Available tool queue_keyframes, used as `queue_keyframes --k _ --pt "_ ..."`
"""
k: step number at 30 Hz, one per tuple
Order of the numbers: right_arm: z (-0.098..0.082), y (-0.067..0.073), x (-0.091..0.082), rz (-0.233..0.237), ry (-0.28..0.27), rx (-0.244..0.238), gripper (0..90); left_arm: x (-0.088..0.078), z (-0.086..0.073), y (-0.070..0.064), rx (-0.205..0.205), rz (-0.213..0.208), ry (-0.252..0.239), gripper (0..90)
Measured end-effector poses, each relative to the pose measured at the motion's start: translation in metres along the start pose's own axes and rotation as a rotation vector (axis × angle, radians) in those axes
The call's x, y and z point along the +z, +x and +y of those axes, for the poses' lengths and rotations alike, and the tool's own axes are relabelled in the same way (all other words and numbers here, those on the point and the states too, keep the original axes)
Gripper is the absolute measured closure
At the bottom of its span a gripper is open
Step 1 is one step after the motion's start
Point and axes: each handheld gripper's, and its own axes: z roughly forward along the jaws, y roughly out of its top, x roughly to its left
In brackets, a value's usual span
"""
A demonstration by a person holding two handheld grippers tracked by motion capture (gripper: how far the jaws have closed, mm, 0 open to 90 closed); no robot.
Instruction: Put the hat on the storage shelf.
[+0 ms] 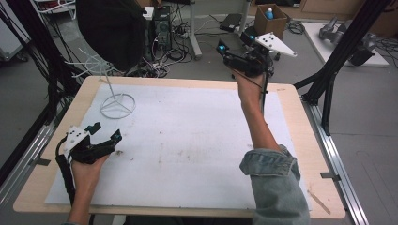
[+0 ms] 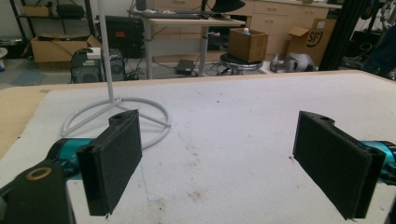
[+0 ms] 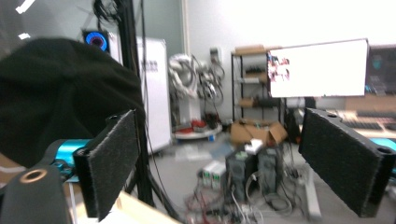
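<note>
White wire stand (image 1: 115, 96): one item, upright on its ring base at the far left corner of the white mat (image 1: 187, 140), with a dark garment (image 1: 112, 30) behind and above it, beyond the worktop (image 1: 291, 93) edge. Left tool (image 1: 104, 132): resting low on the mat, just near side of the stand; you hold its jaws spread wide, nothing between the pads (image 2: 112, 163), and the stand's ring sits just ahead of them. Right tool (image 1: 225, 50): raised past the worktop's far edge, well to the right of the stand, jaws spread wide and empty, the garment to the left ahead of it. Handling advice, as a judgement: you should bring the right tool level toward the garment, keep the jaws apart until cloth lies between the pads, and steady the stand's base with the left.
</note>
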Motion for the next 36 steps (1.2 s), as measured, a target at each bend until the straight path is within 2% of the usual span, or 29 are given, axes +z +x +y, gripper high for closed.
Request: queue_keyframes --k 3,8,17,22,31,33,34,36 --pt "-0.002 -0.007 -0.016 -0.036 -0.015 -0.023 11.7 0.000 0.000 0.000 -0.001 -0.001 0.000 15.8" --pt "-0.010 -0.018 -0.043 -0.089 0.022 -0.033 11.7 0.000 -0.001 0.000 0.000 0.002 0.001 15.8" --pt "-0.033 -0.035 -0.097 -0.145 0.064 -0.048 11.7 0.000 -0.001 0.001 0.005 0.014 0.006 15.8" --pt "-0.050 -0.038 -0.124 -0.160 0.068 -0.059 11.7 0.002 -0.003 -0.002 0.019 0.008 0.020 15.8" --pt "-0.087 -0.036 -0.165 -0.185 0.099 -0.047 11.6 0.003 -0.004 -0.003 0.028 0.010 0.031 15.8" --pt "-0.091 -0.037 -0.167 -0.183 0.183 -0.029 10.9 0.004 -0.004 -0.004 0.027 0.011 0.034 15.8" --pt "-0.092 -0.038 -0.168 -0.176 0.206 -0.024 10.9 0.004 -0.005 -0.004 0.029 0.009 0.035 15.8" --pt "-0.100 -0.036 -0.173 -0.197 0.176 -0.040 11.1 0.004 -0.005 -0.005 0.033 0.011 0.040 15.8"
